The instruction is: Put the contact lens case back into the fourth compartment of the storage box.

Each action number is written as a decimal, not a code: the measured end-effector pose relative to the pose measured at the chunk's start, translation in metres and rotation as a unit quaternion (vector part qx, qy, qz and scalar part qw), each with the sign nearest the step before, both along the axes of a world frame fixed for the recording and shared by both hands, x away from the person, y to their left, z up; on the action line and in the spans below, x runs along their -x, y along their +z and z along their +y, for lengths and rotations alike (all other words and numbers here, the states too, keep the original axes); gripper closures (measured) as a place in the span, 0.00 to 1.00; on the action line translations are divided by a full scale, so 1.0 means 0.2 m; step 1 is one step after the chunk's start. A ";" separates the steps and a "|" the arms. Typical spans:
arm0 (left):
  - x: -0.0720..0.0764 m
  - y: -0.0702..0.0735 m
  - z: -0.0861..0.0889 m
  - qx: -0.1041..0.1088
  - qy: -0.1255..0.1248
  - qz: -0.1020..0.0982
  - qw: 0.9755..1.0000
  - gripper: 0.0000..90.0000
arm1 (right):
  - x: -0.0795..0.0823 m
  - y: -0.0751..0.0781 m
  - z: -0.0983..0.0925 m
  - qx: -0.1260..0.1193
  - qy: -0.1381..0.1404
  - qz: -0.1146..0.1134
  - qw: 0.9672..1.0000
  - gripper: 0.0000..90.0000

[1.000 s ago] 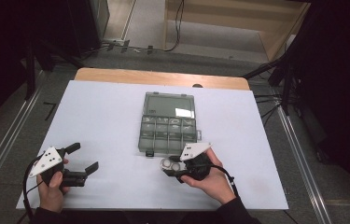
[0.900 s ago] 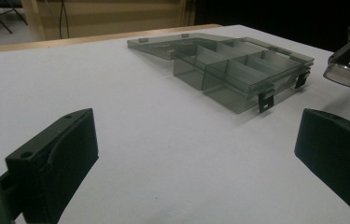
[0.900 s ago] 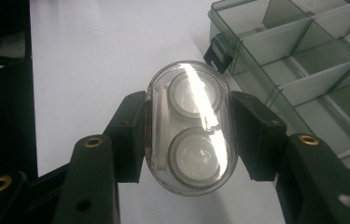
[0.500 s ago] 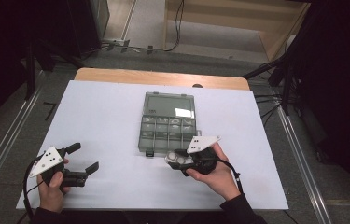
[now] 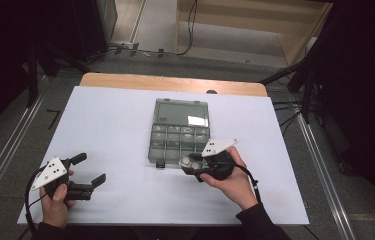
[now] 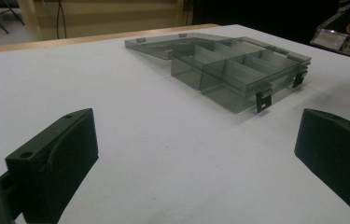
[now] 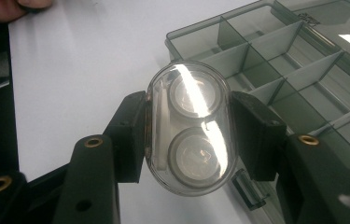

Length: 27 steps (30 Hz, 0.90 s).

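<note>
Clear oval capsule (image 7: 189, 128) clamped between right gripper (image 7: 189, 135) jaws at frame centre, open compartment box (image 7: 275, 56) at upper right, left gripper (image 6: 196, 154) held wide open, nothing gripped.

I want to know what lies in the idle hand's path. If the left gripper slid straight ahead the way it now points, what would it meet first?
Probably the open smoky-grey plastic compartment box, at its latched front wall. The left gripper stands open over bare white tabletop; depth is hard to judge.
</note>
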State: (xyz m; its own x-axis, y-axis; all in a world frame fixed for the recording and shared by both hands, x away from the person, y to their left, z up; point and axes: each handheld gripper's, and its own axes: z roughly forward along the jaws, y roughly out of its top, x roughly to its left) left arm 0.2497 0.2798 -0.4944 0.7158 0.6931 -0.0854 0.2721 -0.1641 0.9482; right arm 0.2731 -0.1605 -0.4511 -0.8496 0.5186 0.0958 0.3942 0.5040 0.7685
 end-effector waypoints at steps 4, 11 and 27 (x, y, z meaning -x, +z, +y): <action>0.00 0.00 0.00 -0.001 -0.001 0.000 1.000 0.00 | -0.02 0.01 -0.01 0.001 -0.006 0.001 1.000 0.52; 0.00 0.00 0.00 -0.002 -0.002 -0.002 1.000 0.00 | -0.05 0.02 -0.02 0.003 -0.020 0.002 1.000 0.52; 0.00 0.00 0.00 -0.005 -0.007 -0.002 1.000 0.00 | -0.10 0.04 -0.03 -0.001 -0.040 0.007 0.999 0.52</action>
State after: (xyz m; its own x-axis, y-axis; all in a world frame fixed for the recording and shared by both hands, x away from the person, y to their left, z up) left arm 0.2490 0.2789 -0.4946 0.7265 0.6830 -0.0755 0.2649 -0.1769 0.9479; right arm 0.2935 -0.1667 -0.4427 -0.8043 0.5843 0.1080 0.4437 0.4698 0.7632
